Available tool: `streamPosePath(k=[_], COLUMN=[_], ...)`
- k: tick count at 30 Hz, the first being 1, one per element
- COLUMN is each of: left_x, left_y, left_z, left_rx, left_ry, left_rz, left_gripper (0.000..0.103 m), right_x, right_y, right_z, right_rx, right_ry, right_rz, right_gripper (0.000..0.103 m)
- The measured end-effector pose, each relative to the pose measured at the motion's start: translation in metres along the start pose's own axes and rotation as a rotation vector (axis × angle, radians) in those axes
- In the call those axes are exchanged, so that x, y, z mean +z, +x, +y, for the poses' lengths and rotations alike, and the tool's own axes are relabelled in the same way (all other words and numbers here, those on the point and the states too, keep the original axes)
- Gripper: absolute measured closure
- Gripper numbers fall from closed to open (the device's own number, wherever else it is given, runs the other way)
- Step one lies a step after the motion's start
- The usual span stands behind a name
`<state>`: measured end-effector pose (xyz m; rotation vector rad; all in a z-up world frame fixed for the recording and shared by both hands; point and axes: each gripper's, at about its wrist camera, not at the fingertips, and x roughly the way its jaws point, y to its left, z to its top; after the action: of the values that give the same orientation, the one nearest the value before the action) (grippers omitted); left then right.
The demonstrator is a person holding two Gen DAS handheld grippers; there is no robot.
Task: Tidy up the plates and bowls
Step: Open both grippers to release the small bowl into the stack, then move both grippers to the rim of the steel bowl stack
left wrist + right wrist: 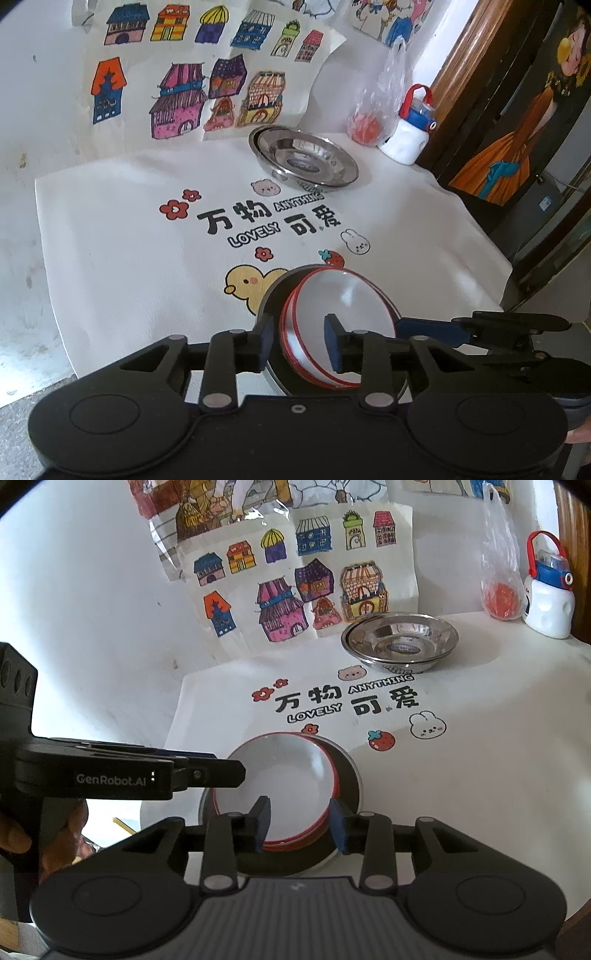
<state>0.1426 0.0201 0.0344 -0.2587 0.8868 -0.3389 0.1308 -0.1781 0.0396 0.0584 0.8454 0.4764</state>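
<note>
Both the left gripper [299,349] and right gripper [301,827] jaws part-open, straddling unclamped the rim of stiff, slick, light red-rimmed plates [277,782]; grip rim.

The cloth [461,775] reads "万物可爱", "ANYTHING" and "LOVELY", at twelve o'clock; the left gripper [236,771], nine o'clock, bears "GenRobot.AI".

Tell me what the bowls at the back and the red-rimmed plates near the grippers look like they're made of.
Bowls at the back: polished metal, likely stainless steel; mirror-like reflections inside.
Red-rimmed plates: smooth white, glossy with a soft glare, thin red edge line; could be ceramic or melamine, the look doesn't settle it.
</note>
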Motion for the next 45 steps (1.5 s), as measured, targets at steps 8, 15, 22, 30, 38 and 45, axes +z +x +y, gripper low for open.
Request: streamPosePath(k=[8,15,22,30,38,45], left_x=[-0.001,-0.004,-0.014,-0.035,-0.052,-0.063], left_y=[-0.014,-0.032,-0.051,-0.059,-0.042,-0.032], left_z=[0.002,0.009,0.014,0.016,0.033,0.039], left_rx=[0.006,0.017,0.053,0.171,0.173,0.196], left_ry=[-0.011,-0.030,-0.017,0.035,-0.053,-0.085], left_rz=[-0.056,-0.129,-0.229,-0.291,-0.230,-0.218], left_gripper=[0.048,0.033,0.009,0.001,0.001,0.001], right_x=[-0.001,-0.005,-0.017,-0.040,-0.066,-0.075], right_y=[-0.014,-0.035,-0.057,-0.065,-0.053,-0.039], right_z=[-0.003,-0.007,-0.009,-0.002,0.008,-0.001], right_rx=[0.014,0.018,0.015,-0.166,-0.322,-0.280], right_ry=[0.028,0.056,0.074,0.033,0.081,0.185], right_rz=[-0.049,-0.122,-0.210,-0.301,-0.311,-0.259], right_gripper=[0.035,0.011,0.000,0.000,0.000,0.000])
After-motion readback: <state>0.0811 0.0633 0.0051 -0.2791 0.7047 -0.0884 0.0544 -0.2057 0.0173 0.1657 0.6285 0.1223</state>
